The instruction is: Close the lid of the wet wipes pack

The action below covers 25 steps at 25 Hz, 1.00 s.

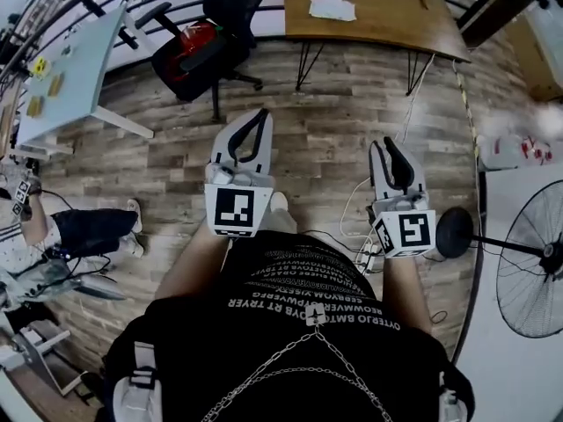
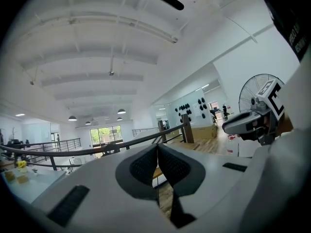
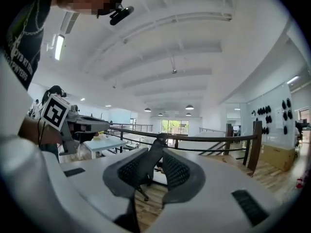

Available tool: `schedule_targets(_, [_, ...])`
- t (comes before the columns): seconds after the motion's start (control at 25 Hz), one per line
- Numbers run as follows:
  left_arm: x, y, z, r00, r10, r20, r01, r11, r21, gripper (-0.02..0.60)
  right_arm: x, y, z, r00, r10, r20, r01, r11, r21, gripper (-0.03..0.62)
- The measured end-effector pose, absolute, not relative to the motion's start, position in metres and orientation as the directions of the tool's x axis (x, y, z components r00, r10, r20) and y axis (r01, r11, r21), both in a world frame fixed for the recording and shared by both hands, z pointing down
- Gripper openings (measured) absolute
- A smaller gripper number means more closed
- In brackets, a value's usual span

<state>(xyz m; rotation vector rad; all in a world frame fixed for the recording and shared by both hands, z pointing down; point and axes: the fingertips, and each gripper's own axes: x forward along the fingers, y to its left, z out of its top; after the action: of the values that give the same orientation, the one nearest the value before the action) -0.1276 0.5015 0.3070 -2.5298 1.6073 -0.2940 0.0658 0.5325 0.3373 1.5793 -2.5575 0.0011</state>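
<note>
Wet wipes pack (image 1: 332, 8), seemingly the white packet on the wooden desk (image 1: 387, 20), lies well apart from both empty grippers: left gripper (image 1: 259, 117) jaws pressed together, right gripper (image 1: 385, 145) jaws slightly parted.

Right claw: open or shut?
Open, narrowly: the right claw shows a clear gap between its jaws, and nothing is held.

There are two grippers, the left gripper (image 1: 261, 114) and the right gripper (image 1: 383, 145). On the plank floor (image 1: 343, 139) stand one black office chair (image 1: 207, 47), one wooden desk (image 1: 387, 20), one pale table (image 1: 84, 64) and one pedestal fan (image 1: 532, 262), and the pale table bears three small yellow items (image 1: 54, 84). Two people are counted: the one wearing the camera and one seated person (image 1: 84, 231) at the left edge.
</note>
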Motion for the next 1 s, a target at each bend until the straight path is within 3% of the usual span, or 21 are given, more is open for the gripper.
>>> schedule_targets(0.24, [-0.145, 0.436, 0.309, 0.454, -0.886, 0.089, -0.862, -0.463, -0.206, 0.028, 0.039, 0.478, 0.349, -0.432, -0.889, 0.153, -0.889, 0.448, 0.097, 0.127])
schedule_targets(0.52, [-0.183, 0.393, 0.327, 0.461, -0.877, 0.131, -0.859, -0.479, -0.182, 0.028, 0.001, 0.434, 0.353, -0.420, -0.885, 0.200, -0.891, 0.444, 0.096, 0.147])
schedule_targets(1.0, [-0.193, 0.369, 0.341, 0.517, -0.846, 0.128, -0.841, -0.530, -0.108, 0.028, -0.016, 0.418, 0.336, -0.394, -0.893, 0.220, -0.898, 0.425, 0.118, 0.163])
